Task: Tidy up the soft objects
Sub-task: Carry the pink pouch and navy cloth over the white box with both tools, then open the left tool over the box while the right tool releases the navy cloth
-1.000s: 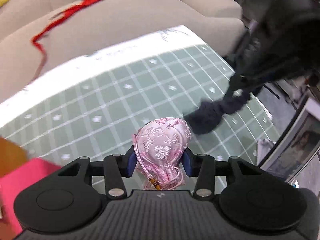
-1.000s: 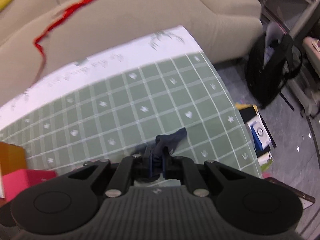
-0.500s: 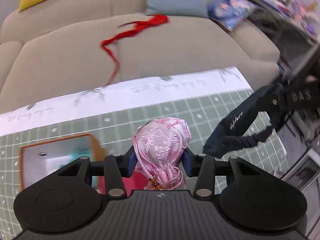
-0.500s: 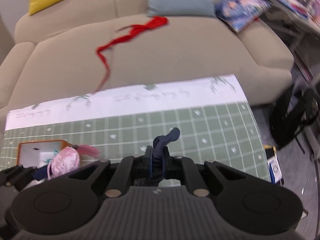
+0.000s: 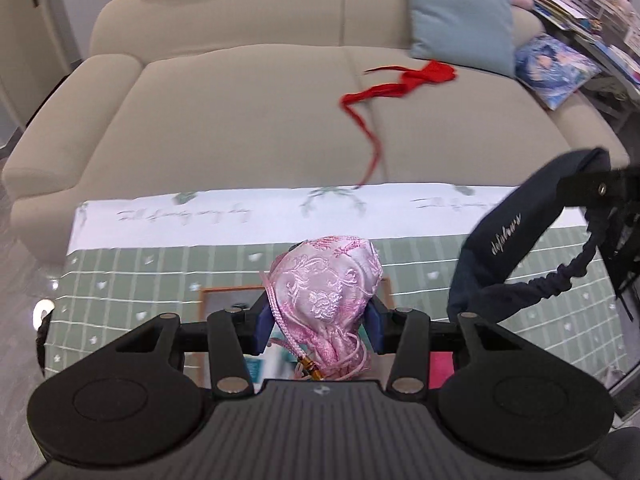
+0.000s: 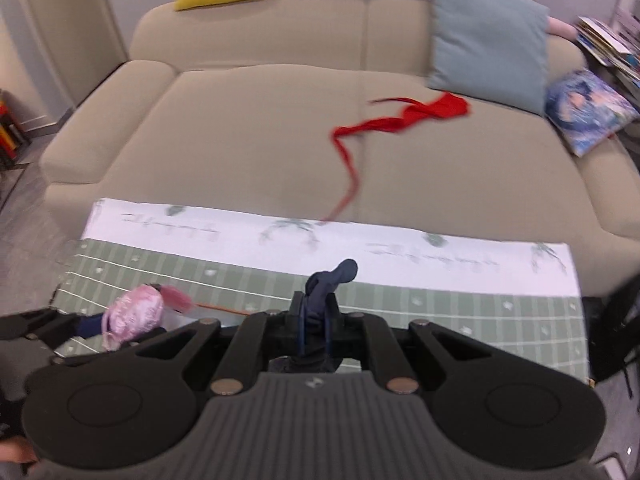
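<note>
Pink brocade pouch [image 5: 326, 280] sits pinched between the blue pads of the left gripper [image 5: 319, 322], low in the middle of the left wrist view, its tassel cord hanging toward the gripper body. Beneath it lies an orange-rimmed box [image 5: 224, 290] on the green checked tablecloth [image 5: 132, 280]. At the right of that view hangs a navy eye mask [image 5: 508, 240] with its ruched strap. The right gripper [image 6: 315, 322] is clamped nearly closed on that strap, a navy end poking up above its fingers. Beyond the table stands a beige sofa [image 6: 248, 128] with a red ribbon [image 6: 400, 120] and a pale blue cushion [image 6: 488, 36].
</note>
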The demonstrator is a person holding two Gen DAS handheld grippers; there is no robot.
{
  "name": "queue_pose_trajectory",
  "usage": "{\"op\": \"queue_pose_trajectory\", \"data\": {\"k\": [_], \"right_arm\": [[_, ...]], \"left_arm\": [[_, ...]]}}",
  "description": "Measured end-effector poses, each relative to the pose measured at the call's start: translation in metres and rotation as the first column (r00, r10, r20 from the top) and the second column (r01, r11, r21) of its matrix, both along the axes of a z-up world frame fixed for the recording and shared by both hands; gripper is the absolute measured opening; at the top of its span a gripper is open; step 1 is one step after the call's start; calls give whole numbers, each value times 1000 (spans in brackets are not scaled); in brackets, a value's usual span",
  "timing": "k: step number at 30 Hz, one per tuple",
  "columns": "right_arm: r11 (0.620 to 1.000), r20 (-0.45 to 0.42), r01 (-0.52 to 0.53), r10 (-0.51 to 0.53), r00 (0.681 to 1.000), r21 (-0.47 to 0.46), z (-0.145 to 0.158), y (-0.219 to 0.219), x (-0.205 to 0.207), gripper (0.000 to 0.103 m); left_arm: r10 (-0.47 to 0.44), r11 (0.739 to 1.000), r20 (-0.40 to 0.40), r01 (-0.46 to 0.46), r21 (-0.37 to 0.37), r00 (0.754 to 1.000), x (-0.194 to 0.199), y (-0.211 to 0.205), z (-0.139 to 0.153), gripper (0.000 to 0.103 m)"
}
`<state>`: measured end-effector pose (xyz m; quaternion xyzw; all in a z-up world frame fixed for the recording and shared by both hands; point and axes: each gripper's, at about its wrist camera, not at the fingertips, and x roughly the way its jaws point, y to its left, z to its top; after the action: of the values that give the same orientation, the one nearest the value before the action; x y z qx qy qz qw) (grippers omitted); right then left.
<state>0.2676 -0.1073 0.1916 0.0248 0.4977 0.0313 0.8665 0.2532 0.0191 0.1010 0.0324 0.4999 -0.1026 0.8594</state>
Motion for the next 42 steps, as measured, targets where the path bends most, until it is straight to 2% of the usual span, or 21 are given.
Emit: {"op": "queue_pose_trajectory", "data": {"k": [6,13,19,24,29,31,32,34,36,38,42], "right_arm": [[995,-26,-99,99,995,15,-25,59,14,6],[975,-131,-223,220,967,-11,-80,106,16,6],[957,-249,-291,278,928,-14,-147,121,4,6],[932,-365,-362,330,871,-20,-208,129,-15,6],[920,-425,-393,356,832,1,-245,135,-35,7],[911,-440,-412,376,815,15,-251,137,-39,14],[908,-443,-419,383,811,18,-252,139,-40,29],[905,-428,-424,390,815,18,-249,139,-42,44],[901,-417,-432,404,814,31,-242,137,-45,45],[903,-398,-427,408,821,45,-233,133,-46,55],[893,-378,-443,438,816,79,-220,127,-48,60]], "left_arm": [[51,999,-28,-51,-10,998,8,49,-21,52],[61,995,-68,-66,-73,996,13,82,-53,52],[53,993,-76,-61,-102,996,17,93,-88,52],[58,991,-94,-69,-119,994,20,97,-118,52],[58,990,-113,-72,-125,992,22,99,-133,52],[61,989,-111,-74,-124,992,23,100,-135,52],[62,990,-110,-75,-120,992,23,101,-135,52],[62,990,-108,-75,-122,992,25,103,-135,52],[64,989,-108,-77,-123,992,27,105,-135,52],[64,989,-106,-77,-126,992,29,106,-135,52],[61,990,-99,-73,-121,993,33,105,-136,52]]}}
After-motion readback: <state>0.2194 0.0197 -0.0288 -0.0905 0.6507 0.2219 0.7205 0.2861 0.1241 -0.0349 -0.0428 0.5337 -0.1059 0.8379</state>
